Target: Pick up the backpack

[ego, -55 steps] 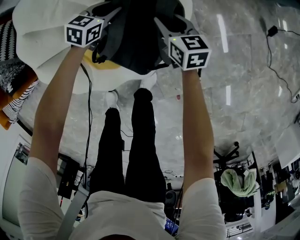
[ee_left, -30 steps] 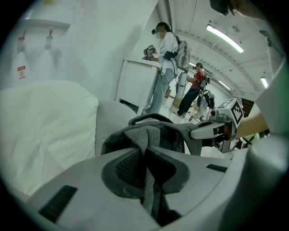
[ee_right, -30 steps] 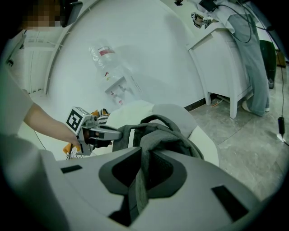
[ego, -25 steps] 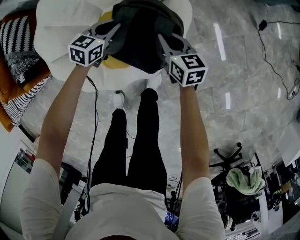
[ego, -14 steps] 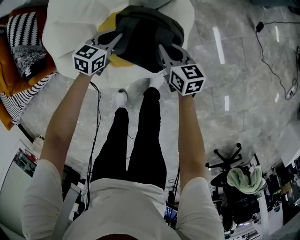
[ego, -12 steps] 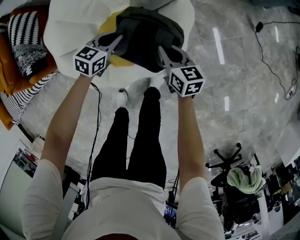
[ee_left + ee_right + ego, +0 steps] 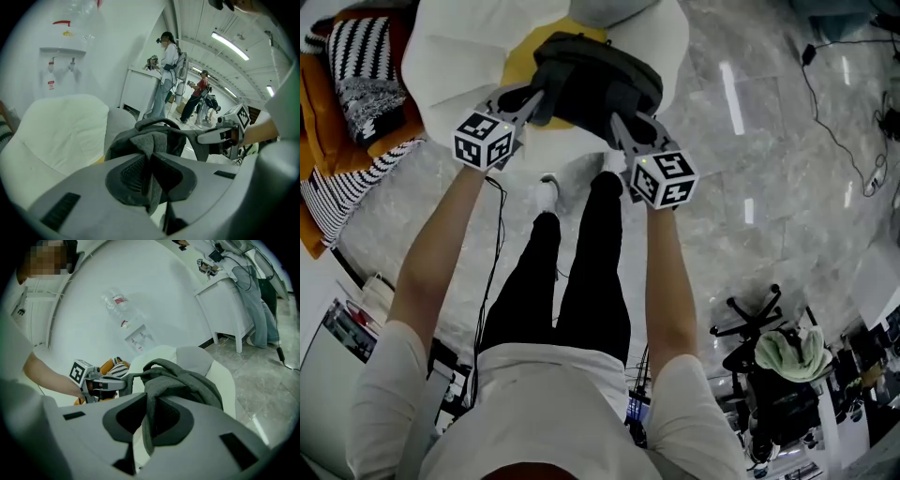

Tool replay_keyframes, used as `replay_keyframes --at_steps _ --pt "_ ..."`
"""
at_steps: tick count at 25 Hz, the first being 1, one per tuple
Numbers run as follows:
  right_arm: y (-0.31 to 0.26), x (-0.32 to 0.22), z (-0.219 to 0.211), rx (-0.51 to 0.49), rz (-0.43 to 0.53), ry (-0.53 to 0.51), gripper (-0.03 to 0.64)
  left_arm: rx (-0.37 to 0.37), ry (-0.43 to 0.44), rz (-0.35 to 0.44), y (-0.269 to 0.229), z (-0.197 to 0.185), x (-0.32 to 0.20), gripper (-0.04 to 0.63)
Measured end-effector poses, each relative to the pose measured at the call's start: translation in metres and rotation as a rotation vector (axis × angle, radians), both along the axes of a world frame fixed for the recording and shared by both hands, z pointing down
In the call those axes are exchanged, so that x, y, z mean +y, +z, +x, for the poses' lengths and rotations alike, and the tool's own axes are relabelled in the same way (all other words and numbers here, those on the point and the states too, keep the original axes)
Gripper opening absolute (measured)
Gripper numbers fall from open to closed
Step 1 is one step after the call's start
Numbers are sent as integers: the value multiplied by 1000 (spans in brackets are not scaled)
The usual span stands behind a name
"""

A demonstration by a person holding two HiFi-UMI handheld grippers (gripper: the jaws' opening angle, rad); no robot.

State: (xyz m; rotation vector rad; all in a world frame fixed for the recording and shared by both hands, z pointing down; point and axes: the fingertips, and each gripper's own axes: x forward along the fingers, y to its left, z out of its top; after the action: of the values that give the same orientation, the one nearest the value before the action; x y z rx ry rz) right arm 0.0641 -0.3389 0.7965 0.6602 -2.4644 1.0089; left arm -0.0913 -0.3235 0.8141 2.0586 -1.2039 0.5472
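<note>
Both left gripper (image 7: 536,96) and right gripper (image 7: 616,121) pinch the soft, slumped grey fabric backpack (image 7: 595,75).

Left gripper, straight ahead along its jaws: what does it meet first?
The backpack: the left gripper is shut on its grey fabric, with the bag's bulk directly ahead. Past that likely the white armchair, though depth is unclear.

The left hand-held gripper (image 7: 534,96) and the right hand-held gripper (image 7: 617,120) each clutch the dark backpack (image 7: 598,80) over a white armchair (image 7: 450,66).
</note>
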Motion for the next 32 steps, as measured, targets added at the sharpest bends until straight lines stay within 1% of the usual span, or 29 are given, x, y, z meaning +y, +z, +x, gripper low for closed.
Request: replay_keyframes --at_steps 4,9,16,24,32 --pt "-9 24 -2 8 -10 12 44 1 12 -6 -9 -4 24 40" --pt "-18 50 -5 17 -17 27 44 11 4 -9 -18 -7 49 40" --pt "-38 73 -7 37 3 50 44 33 1 4 -35 -12 77 40" --pt "-46 113 -11 77 19 86 44 33 41 18 -44 -19 115 40" --pt "-62 136 -19 107 40 146 44 22 104 41 -58 -32 140 37"
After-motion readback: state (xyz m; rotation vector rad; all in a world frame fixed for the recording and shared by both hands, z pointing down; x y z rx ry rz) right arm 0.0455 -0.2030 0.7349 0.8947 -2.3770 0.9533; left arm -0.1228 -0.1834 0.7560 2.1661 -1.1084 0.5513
